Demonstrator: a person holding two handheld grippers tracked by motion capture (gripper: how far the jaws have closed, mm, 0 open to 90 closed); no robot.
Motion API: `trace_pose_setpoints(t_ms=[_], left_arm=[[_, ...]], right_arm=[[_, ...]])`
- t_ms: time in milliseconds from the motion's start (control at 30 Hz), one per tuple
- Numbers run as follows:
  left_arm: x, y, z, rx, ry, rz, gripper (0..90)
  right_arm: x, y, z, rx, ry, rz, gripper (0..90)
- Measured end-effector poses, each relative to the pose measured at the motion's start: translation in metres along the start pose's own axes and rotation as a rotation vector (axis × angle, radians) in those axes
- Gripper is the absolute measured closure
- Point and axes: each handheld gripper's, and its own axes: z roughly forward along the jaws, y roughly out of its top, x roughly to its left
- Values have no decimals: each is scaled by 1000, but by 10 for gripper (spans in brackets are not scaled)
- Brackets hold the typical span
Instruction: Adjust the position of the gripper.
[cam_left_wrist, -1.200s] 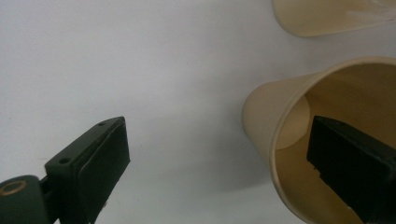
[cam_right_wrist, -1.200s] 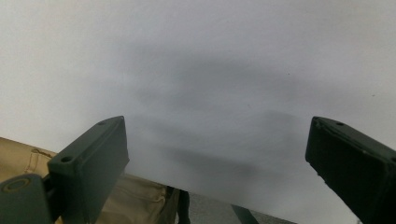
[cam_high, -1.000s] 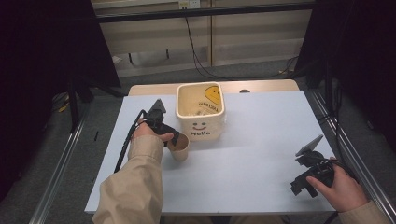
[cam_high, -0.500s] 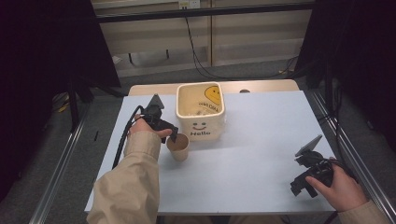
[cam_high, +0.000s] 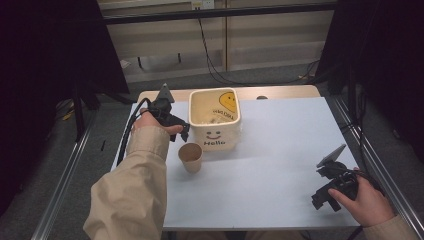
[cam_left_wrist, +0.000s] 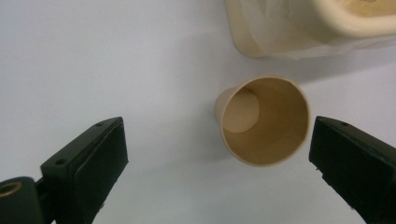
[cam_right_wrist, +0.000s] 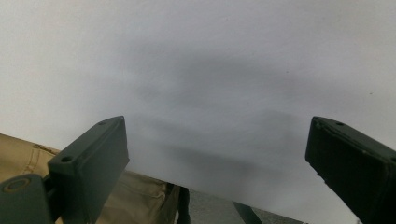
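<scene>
Left gripper: I hover it above the tabletop, jaws spread wide apart, nothing between them.
Cup: paper, upright, mouth up, just beside the cream smiley bin; it sits ahead of my jaws and off to their right side.
Axis: vertical, so I judge a descent straddling the rim is what's needed.
Right gripper: well apart at the near right edge, jaws open, idle.
Tabletop: pale, matte, bare around the cup.
Room: dim, dark curtains, cables behind.
</scene>
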Motion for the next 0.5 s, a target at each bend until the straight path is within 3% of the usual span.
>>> trace_pose_setpoints(t_ms=[300, 500], left_arm=[[-6, 8, -31, 19, -32, 0, 34], [-9, 13, -47, 8, -22, 3, 34]], right_arm=[[1, 1, -2, 17, -11, -14, 58], [1, 0, -1, -3, -1, -16, 58]])
